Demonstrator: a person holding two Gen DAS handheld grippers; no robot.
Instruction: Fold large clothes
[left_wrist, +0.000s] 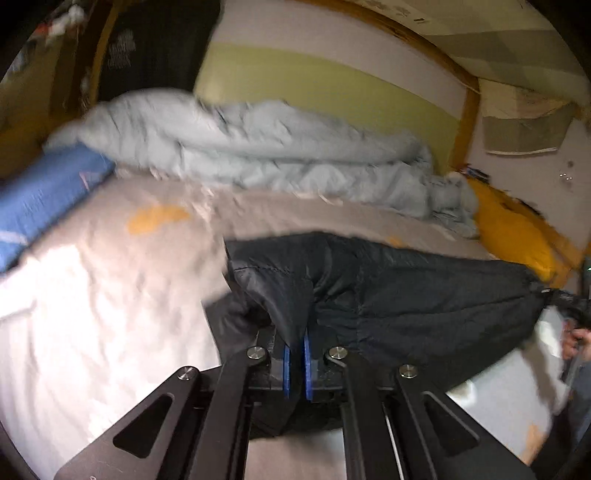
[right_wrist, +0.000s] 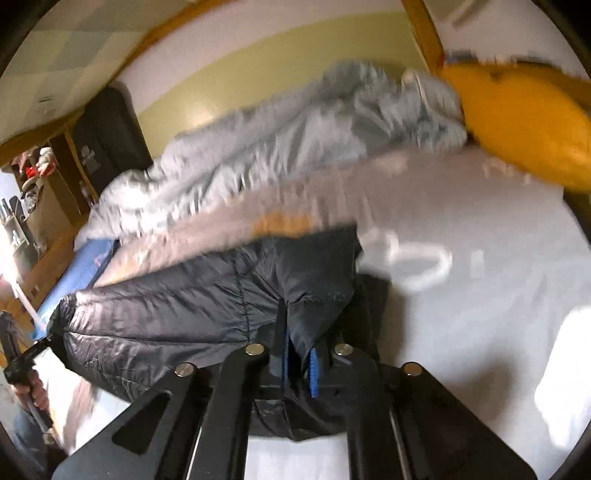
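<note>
Over the bed, clamped at both ends: dark jacket.
Pinched by left gripper and right gripper, stretched taut, probably for folding.

My left tongs: black slotted arms, silver screws, blue pads at twelve o'clock; right tongs match, identical build.

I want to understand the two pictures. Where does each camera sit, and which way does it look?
Left wrist view: sits on the left tool, looks across the bed toward the green wall; the person's other hand shows at right.
Right wrist view: sits on the right tool, looks over the bed toward the same wall; a hand shows at lower left.
Shared: the dark jacket both tools pinch, grey blanket, yellow pillow.
</note>
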